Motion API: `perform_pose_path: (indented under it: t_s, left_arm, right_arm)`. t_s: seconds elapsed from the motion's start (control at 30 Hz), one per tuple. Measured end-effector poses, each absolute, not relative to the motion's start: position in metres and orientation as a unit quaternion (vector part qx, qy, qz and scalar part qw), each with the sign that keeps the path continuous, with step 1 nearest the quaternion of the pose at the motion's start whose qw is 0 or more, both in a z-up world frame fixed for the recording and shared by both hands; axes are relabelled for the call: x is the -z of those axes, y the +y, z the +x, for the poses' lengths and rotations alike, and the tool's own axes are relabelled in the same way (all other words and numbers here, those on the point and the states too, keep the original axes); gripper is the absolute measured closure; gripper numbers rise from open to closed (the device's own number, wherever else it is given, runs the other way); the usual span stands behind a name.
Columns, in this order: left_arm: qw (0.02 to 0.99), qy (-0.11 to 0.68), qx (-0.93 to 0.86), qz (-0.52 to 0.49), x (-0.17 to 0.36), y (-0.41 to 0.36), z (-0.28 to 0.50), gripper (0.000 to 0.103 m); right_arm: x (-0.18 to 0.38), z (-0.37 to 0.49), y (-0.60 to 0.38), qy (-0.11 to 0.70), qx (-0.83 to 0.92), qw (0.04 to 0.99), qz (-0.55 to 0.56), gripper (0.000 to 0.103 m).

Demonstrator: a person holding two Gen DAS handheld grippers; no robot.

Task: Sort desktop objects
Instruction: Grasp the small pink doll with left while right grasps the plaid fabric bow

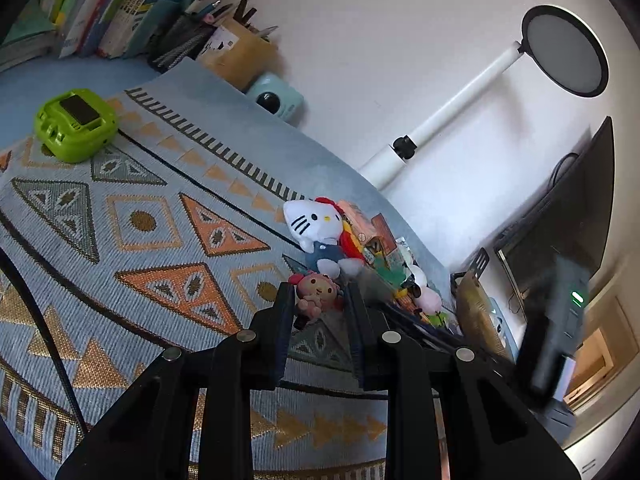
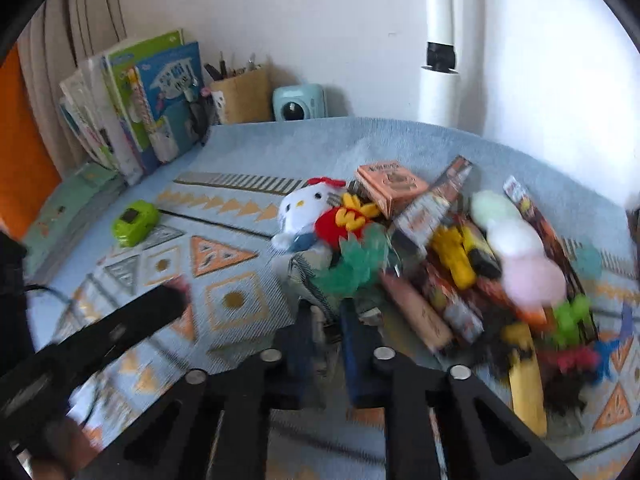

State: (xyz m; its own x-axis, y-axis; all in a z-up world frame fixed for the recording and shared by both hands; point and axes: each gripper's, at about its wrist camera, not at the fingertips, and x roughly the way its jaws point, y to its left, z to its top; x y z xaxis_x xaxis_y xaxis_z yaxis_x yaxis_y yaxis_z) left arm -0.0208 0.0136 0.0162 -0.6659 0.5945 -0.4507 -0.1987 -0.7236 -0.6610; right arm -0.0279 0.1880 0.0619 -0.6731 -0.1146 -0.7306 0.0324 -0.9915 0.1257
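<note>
Left tool (image 1: 318,304) is pinching a small pink doll (image 1: 316,294), held just above the patterned mat (image 1: 160,240), just in front of the white cat plush (image 1: 314,226). Doll sits upright between the fingers, face toward the camera, long axis roughly vertical.

Right tool (image 2: 326,320) is pressed together at the near edge of the toy pile (image 2: 460,248), right below the cat plush; something pale and striped (image 2: 308,280) sits at its tips, too blurred to tell if it is gripped. Pile lies ahead and to the right of it, so the right hand is nearer.
</note>
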Motion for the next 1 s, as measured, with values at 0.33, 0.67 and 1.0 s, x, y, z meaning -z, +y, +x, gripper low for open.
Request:
perform_pose_path:
  t_s: [0.33,0.67,1.0]
  left_arm:
    - [0.232,-0.278,-0.867,-0.343,-0.018,0.018,-0.021,0.081]
    - [0.231,-0.271,-0.868,-0.347,-0.017,0.02,-0.022,0.081]
    - [0.23,-0.242,-0.875,-0.35,-0.018,0.03,-0.02,0.081]
  right_arm:
    - [-0.044,0.083,0.275,-0.358,0.835,0.102,0.406,0.095]
    - [-0.054,0.155,0.295,-0.218,0.886,-0.004,0.409,0.049]
    - [-0.035,0.101,0.244,0.036,0.878,0.061,0.473,0.046]
